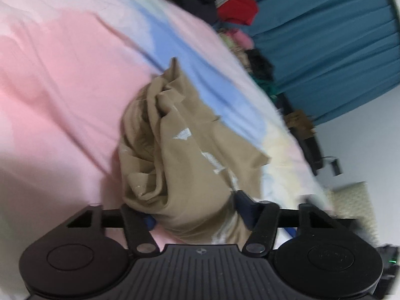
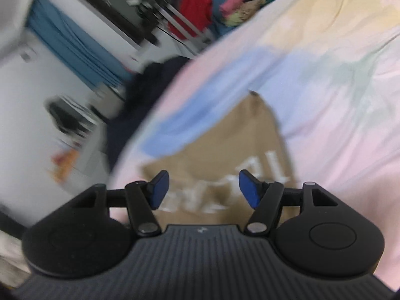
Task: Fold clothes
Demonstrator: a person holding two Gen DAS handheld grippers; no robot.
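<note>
Gripping a bunched fold of the tan shirt point(image 1: 175, 150), my left claw point(image 1: 197, 212) has its blue pads pressed into the cloth on both sides. My right claw point(image 2: 203, 190) hangs half open above the flatter part of the same shirt, nothing between its blue pads point(image 2: 160, 187), white lettering showing just past them. The shirt lies crumpled on a bed sheet point(image 1: 62, 75) patterned in pink, blue and pale yellow, near the sheet's edge. Beyond that edge, blurred, are a heap of coloured clothes point(image 2: 240, 7), something red point(image 1: 237, 10) and a teal curtain point(image 1: 325, 37).
</note>
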